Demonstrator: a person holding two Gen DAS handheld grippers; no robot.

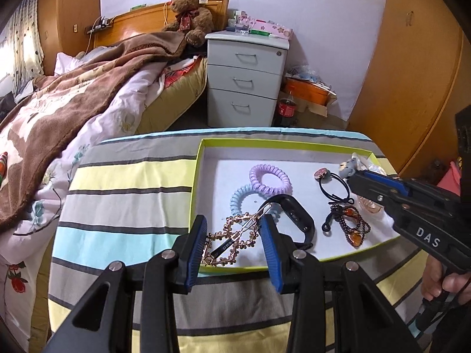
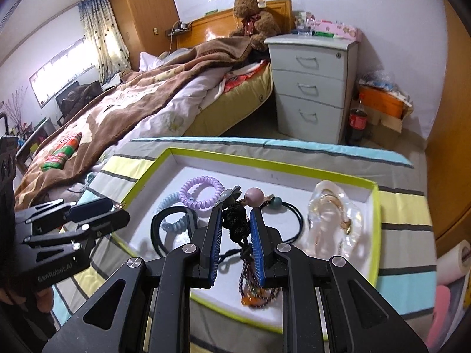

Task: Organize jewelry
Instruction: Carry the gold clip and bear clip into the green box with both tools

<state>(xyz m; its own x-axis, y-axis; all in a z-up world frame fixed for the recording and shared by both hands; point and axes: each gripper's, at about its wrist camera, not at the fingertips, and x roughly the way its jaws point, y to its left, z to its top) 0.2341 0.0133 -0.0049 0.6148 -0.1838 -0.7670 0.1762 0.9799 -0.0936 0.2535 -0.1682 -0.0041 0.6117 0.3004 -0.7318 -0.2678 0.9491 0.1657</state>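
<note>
While both tools hang over the green-rimmed tray (image 1: pixel 197 176) on the striped cloth (image 1: pixel 123 182), your inventory reads as follows.

Left gripper (image 1: pixel 234 223): jaws spread fairly wide and gripping nothing, poised above the tray's near left corner, straddling the gold chain (image 1: pixel 235 229) and the slim hair clip (image 1: pixel 259 216) lying across it.

Right gripper (image 2: pixel 235 220): jaws narrowed around a black knotted cord (image 2: pixel 234 220). You cannot tell whether the pads actually pinch it. A mauve bead (image 2: pixel 254 197) and a grey-blue charm (image 2: pixel 229 195) sit at the fingertips.

Tray contents:
- lilac coil hair tie (image 1: pixel 269 178), overlapping the pale blue coil hair tie (image 1: pixel 244 198);
- black wristband (image 1: pixel 294 214), resting against the blue coil, near the tray's middle;
- black elastic with a round pink button (image 1: pixel 332 182), toward the right;
- dark beaded strand with amber stones (image 1: pixel 351 226), near the front right edge;
- clear shoe-shaped holder (image 2: pixel 332 214) holding gold pieces, at the far right wall.

Surroundings: bed with brown blanket (image 1: pixel 88 88), teddy bear (image 1: pixel 191 11) at the headboard, white three-drawer nightstand (image 1: pixel 244 79).
</note>
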